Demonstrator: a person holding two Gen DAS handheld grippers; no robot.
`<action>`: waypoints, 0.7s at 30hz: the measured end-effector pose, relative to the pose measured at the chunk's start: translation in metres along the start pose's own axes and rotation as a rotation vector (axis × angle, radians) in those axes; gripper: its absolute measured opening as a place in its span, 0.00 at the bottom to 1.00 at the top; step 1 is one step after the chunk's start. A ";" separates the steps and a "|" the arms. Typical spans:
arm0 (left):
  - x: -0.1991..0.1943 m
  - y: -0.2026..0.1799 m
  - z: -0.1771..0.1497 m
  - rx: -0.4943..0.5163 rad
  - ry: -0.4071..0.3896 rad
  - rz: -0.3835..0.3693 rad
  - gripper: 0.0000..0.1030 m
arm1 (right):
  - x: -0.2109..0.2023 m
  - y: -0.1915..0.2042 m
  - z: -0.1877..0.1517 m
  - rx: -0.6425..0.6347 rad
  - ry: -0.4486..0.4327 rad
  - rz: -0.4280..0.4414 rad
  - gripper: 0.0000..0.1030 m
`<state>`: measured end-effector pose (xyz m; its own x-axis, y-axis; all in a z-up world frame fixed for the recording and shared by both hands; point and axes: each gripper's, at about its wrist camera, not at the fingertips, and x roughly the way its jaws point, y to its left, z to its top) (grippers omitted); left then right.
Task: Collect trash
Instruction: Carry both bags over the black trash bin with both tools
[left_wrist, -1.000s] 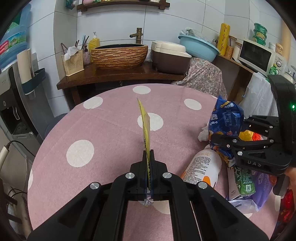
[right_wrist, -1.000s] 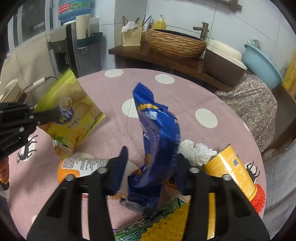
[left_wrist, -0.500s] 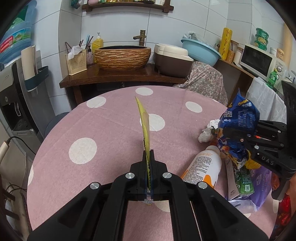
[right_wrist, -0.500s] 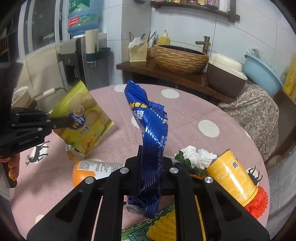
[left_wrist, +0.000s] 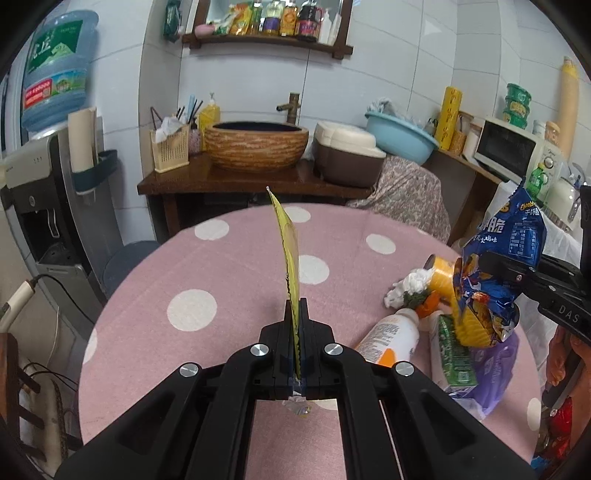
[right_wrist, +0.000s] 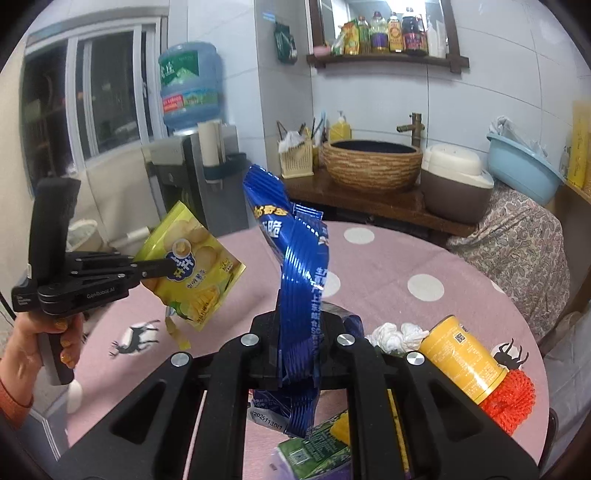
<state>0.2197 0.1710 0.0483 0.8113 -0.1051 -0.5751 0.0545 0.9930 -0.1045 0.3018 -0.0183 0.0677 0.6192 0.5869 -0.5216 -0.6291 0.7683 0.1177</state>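
Blue snack bag (right_wrist: 299, 291) clamped in right hand-held gripper (right_wrist: 295, 343); yellow chip bag (left_wrist: 290, 266) clamped in left hand-held gripper (left_wrist: 294, 332).

The left wrist view looks forward and downward along its own black fingers (left_wrist: 280, 332) toward 12 o'clock, close above the round pink table with white dots (left_wrist: 221, 280), with the other black handheld gripper (left_wrist: 491, 264) at 3 o'clock. The right wrist view faces the same way from just above its fingers (right_wrist: 266, 336), with the opposite gripper (right_wrist: 162, 266) at 9 o'clock. Both share the tabletop and the brown woven-pattern basin (left_wrist: 256, 146) on the dark wooden counter at 12 o'clock.
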 end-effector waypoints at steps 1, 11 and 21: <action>-0.007 -0.004 0.003 0.007 -0.014 -0.002 0.03 | -0.010 0.001 0.002 0.000 -0.018 0.005 0.11; -0.061 -0.068 0.026 0.100 -0.126 -0.119 0.03 | -0.108 -0.022 -0.004 0.040 -0.151 0.038 0.11; -0.035 -0.196 0.035 0.216 -0.117 -0.375 0.03 | -0.204 -0.109 -0.070 0.152 -0.188 -0.146 0.11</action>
<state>0.2009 -0.0181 0.1180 0.7720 -0.4653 -0.4331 0.4674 0.8773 -0.1095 0.2112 -0.2395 0.1022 0.7833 0.4930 -0.3786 -0.4576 0.8696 0.1856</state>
